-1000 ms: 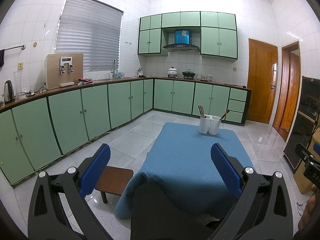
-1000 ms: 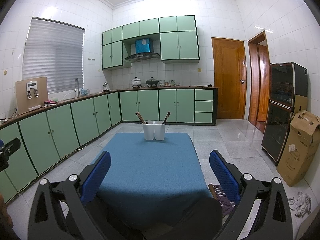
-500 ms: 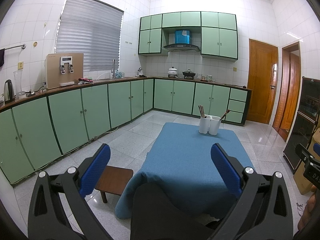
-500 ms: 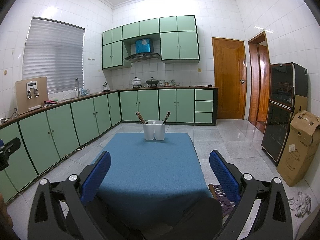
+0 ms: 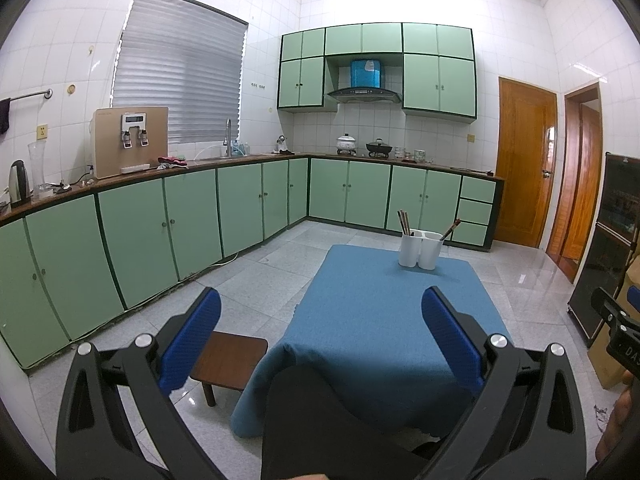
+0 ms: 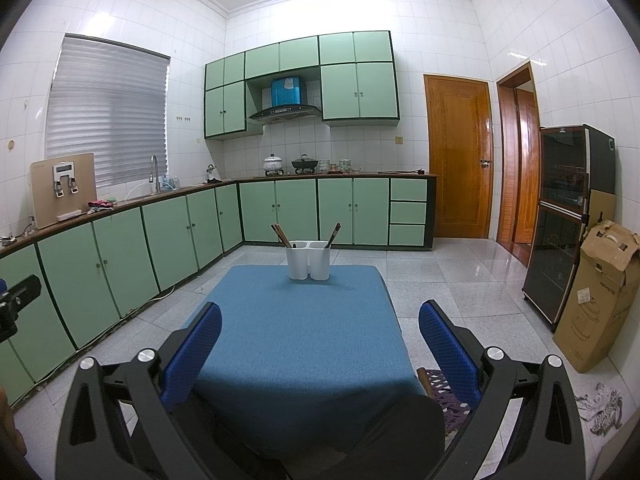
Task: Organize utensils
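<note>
A white two-compartment utensil holder (image 5: 420,251) (image 6: 308,260) stands at the far end of a blue-clothed table (image 5: 384,312) (image 6: 300,344). Dark chopsticks (image 5: 404,222) (image 6: 281,235) lean out of its left compartment, and more chopsticks (image 5: 450,230) (image 6: 333,234) lean out of the right one. My left gripper (image 5: 320,332) is open and empty, held back from the table's near edge. My right gripper (image 6: 320,340) is also open and empty, over the near end of the table.
A small brown stool (image 5: 230,360) stands left of the table. Green cabinets (image 5: 160,224) line the left and back walls. A dark cabinet (image 6: 560,220) and a cardboard box (image 6: 600,296) stand at the right. A patterned stool (image 6: 444,388) sits by the table's near right corner.
</note>
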`<state>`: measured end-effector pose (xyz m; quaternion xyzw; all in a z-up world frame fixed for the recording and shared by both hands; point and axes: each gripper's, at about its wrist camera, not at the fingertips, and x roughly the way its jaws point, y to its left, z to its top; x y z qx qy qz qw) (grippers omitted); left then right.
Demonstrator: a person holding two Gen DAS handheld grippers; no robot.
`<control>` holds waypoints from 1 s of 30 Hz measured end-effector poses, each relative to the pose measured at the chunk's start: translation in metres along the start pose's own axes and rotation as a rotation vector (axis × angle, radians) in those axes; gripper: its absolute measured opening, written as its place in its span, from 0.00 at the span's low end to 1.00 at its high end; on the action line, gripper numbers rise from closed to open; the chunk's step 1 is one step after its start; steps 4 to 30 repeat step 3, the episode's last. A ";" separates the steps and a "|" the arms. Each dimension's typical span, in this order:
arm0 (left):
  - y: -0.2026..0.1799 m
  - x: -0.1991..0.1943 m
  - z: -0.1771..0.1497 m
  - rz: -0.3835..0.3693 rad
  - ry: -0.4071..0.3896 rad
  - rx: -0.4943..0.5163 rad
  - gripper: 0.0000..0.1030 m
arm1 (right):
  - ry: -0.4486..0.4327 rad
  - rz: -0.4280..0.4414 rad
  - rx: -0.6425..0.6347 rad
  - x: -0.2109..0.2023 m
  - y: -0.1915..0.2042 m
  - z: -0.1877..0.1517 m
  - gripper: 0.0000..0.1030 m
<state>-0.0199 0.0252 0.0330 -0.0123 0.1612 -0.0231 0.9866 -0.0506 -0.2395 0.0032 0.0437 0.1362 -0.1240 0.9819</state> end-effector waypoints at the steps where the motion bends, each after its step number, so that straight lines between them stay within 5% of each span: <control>1: 0.001 0.000 0.000 -0.001 0.001 -0.001 0.95 | 0.000 0.000 0.000 0.000 0.000 0.000 0.94; 30: 0.001 0.000 0.001 -0.004 0.004 -0.003 0.95 | -0.001 -0.001 0.000 0.000 0.000 0.000 0.94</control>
